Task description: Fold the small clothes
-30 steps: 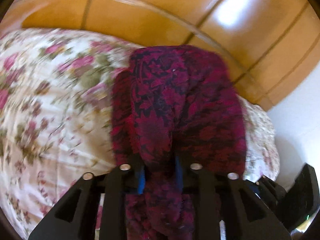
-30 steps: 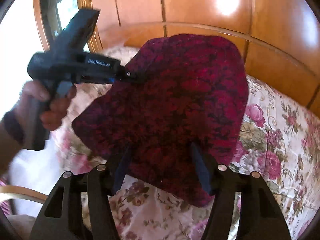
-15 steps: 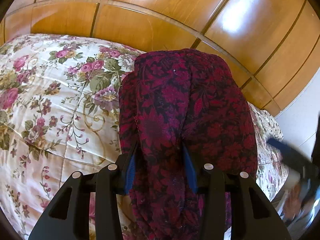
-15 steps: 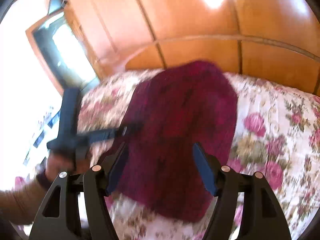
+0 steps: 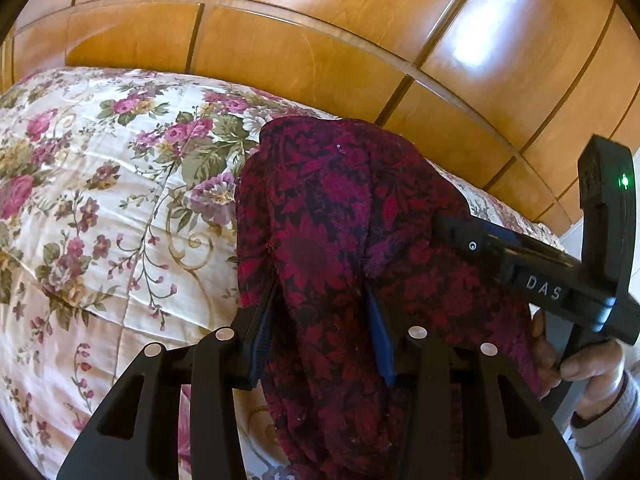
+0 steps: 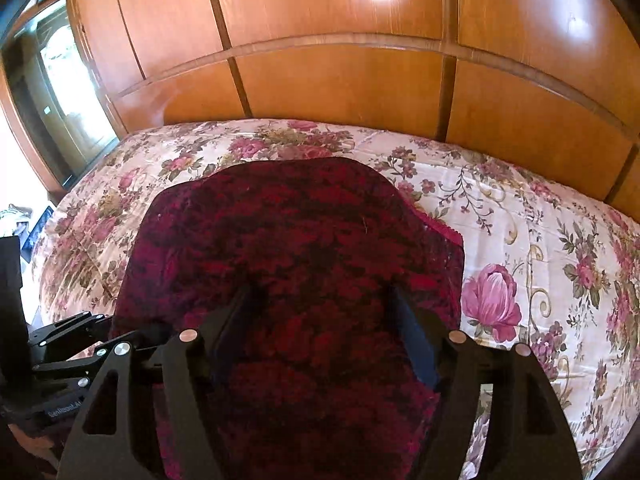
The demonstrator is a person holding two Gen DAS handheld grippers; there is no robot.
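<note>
A dark red floral garment (image 5: 340,216) lies on the flowered bedspread (image 5: 100,200). A thick fold of it runs between the blue pads (image 5: 262,332) of my left gripper (image 5: 320,312), which pinch it loosely. In the right wrist view the garment (image 6: 288,240) spreads flat under my right gripper (image 6: 324,320). Its jaws are opening, wide apart above the cloth, and the pads do not press it. From the left wrist view the right gripper (image 5: 444,228) reaches over the garment's right edge, held by a hand (image 5: 580,364). The left gripper (image 6: 120,340) shows at the lower left of the right wrist view.
A polished wooden headboard (image 6: 340,80) curves along the far side of the bed. A mirror or glazed door (image 6: 60,80) stands at the left. The flowered bedspread (image 6: 540,240) stretches bare to the right of the garment, and a white wall (image 5: 600,236) shows past the bed's right edge.
The left jaws have widened around the fold. The right gripper swept sideways and spread its fingers; the garment settled flat on the bed. The right gripper came into the left wrist view.
</note>
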